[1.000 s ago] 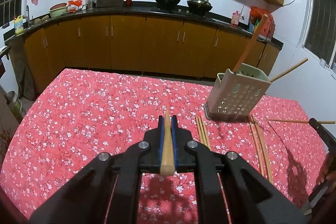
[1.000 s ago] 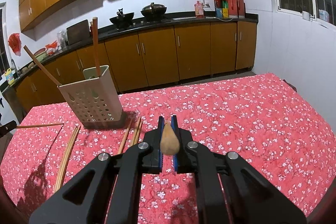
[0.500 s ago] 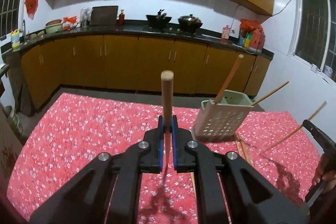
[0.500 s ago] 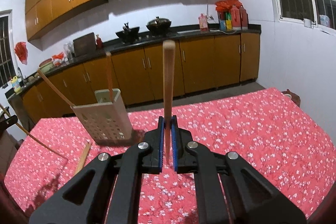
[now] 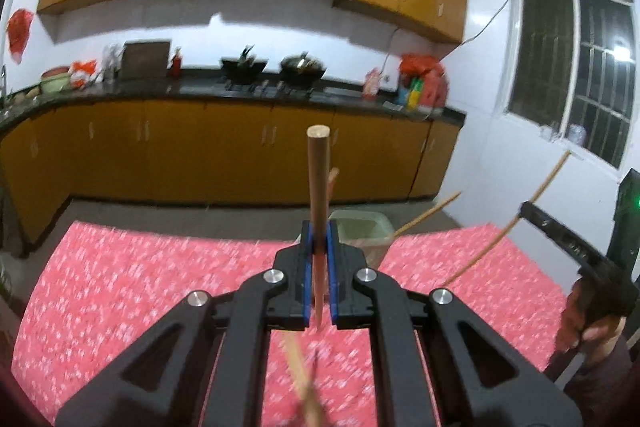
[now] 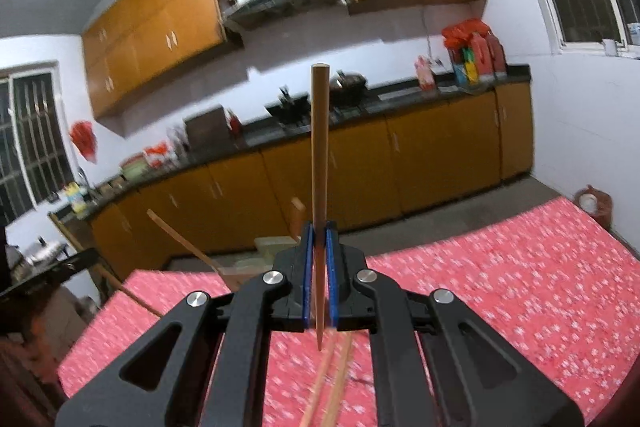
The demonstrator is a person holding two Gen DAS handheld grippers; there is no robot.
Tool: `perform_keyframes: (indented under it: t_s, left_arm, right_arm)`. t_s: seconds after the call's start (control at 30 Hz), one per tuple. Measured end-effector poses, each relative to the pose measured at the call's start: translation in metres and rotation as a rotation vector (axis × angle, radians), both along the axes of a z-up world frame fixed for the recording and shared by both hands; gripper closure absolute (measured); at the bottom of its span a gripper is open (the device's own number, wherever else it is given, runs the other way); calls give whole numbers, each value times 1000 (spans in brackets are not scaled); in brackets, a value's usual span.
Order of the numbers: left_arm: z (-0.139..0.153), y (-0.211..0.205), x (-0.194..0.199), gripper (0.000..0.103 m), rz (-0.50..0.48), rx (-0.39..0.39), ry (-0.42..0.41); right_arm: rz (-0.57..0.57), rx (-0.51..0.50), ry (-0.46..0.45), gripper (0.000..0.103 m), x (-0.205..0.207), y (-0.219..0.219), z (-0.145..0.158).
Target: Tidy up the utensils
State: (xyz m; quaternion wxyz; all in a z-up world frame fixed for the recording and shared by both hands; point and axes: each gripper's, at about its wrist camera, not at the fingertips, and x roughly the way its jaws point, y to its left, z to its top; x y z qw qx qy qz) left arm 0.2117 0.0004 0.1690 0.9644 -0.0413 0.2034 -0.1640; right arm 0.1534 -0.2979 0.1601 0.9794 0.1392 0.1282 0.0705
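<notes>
Above a table (image 5: 160, 267) draped in red floral cloth, the left tool (image 5: 319, 247) clamps a wooden chopstick (image 5: 318, 179) upright, blunt end up. The right tool (image 6: 319, 247) grips a second chopstick (image 6: 320, 167) the same way, its tapered tip hanging below the pads. A pale utensil holder (image 5: 362, 227) stands on the table just behind the left tool, two chopsticks leaning out of it. More chopsticks (image 6: 332, 379) lie loose on the cloth.

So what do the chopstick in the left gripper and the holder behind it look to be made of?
Chopstick: probably wood or bamboo, matte brown with a flat-cut pale end. Holder: likely plastic, pale greenish-beige and smooth, but blurred and half hidden.
</notes>
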Motion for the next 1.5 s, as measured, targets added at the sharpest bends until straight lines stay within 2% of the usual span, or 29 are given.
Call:
perform_keyframes:
  t_s: [0.17, 0.37, 0.63, 0.93, 1.27, 1.5]
  left_arm:
    - [33, -24, 4, 95, 6, -30, -133]
    - [48, -39, 24, 95, 66, -43, -215]
    - [20, -50, 63, 95, 88, -4, -160]
    - [-15, -52, 88, 95, 67, 14, -84]
    - [-23, -51, 88, 95, 61, 12, -80]
    - [-14, -44, 94, 96, 76, -24, -96]
  right_arm:
    - [-1, 11, -116, 96, 9, 17, 24]
    - [-16, 5, -153, 96, 38, 32, 30]
    - [-5, -22, -77, 96, 77, 45, 6]
    - [20, -63, 13, 96, 95, 60, -19]
    - [59, -56, 90, 95, 100, 66, -26]
    - [49, -83, 80, 95, 100, 71, -21]
